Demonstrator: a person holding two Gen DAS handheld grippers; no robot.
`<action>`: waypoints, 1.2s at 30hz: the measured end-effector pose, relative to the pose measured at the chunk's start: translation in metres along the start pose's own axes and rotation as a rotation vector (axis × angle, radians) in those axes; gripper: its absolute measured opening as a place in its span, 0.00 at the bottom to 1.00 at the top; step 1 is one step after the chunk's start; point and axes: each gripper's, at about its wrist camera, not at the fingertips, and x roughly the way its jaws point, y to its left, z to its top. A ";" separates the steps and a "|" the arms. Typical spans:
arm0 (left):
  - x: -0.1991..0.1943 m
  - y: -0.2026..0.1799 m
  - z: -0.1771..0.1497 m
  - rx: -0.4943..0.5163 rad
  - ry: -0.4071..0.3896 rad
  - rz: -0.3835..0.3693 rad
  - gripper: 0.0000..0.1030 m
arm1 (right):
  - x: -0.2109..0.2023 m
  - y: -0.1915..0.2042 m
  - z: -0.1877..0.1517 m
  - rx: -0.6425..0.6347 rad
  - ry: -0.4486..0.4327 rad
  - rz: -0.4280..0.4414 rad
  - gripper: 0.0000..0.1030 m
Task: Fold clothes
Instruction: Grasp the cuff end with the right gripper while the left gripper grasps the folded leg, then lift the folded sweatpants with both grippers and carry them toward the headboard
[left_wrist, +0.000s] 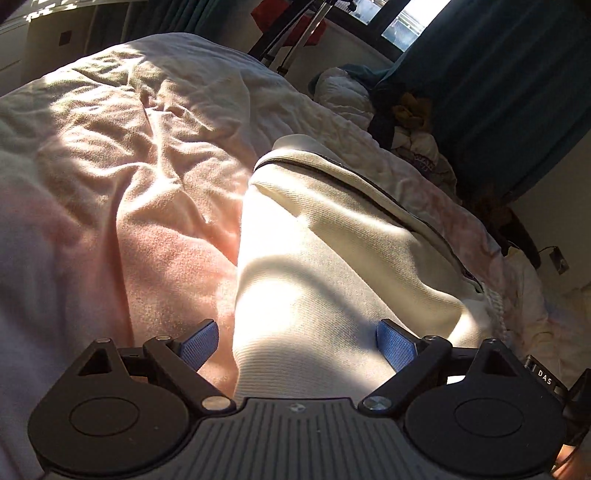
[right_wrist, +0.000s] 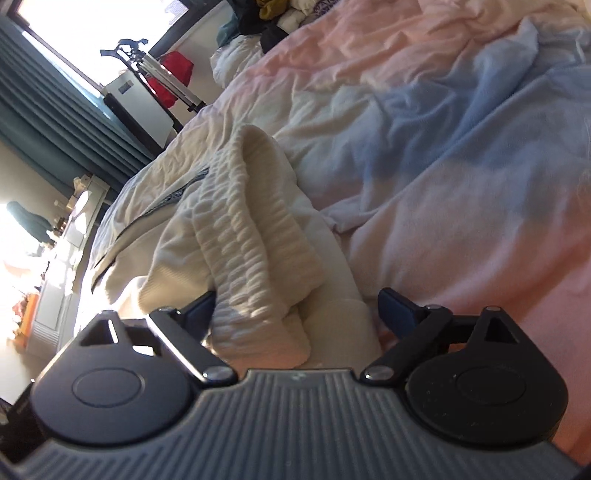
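A cream knit garment (left_wrist: 332, 236) with a dark zipper line lies on the bed. In the left wrist view my left gripper (left_wrist: 299, 345) is open, its blue pads (left_wrist: 395, 349) wide apart, with a fold of the cream fabric lying between them. In the right wrist view the garment's ribbed cuff or hem (right_wrist: 255, 229) rises in a loop and runs down between the pads of my right gripper (right_wrist: 297, 314), which is open; the left pad (right_wrist: 201, 310) touches the ribbed fabric.
The bed is covered by a rumpled pink, white and blue blanket (left_wrist: 147, 155) (right_wrist: 461, 129). A pile of other clothes (left_wrist: 406, 122) lies at the bed's far side. A tripod (right_wrist: 162, 77), teal curtains (left_wrist: 498, 92) and a window stand beyond.
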 end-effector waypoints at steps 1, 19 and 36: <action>0.001 0.001 0.000 -0.005 0.004 -0.003 0.91 | 0.002 -0.002 0.000 0.014 0.006 0.010 0.92; 0.015 -0.001 -0.009 -0.031 0.024 -0.055 0.88 | -0.002 0.005 0.000 0.055 0.038 0.130 0.82; -0.018 -0.002 -0.015 -0.215 -0.058 -0.261 0.27 | -0.053 0.017 0.002 0.123 -0.106 0.254 0.43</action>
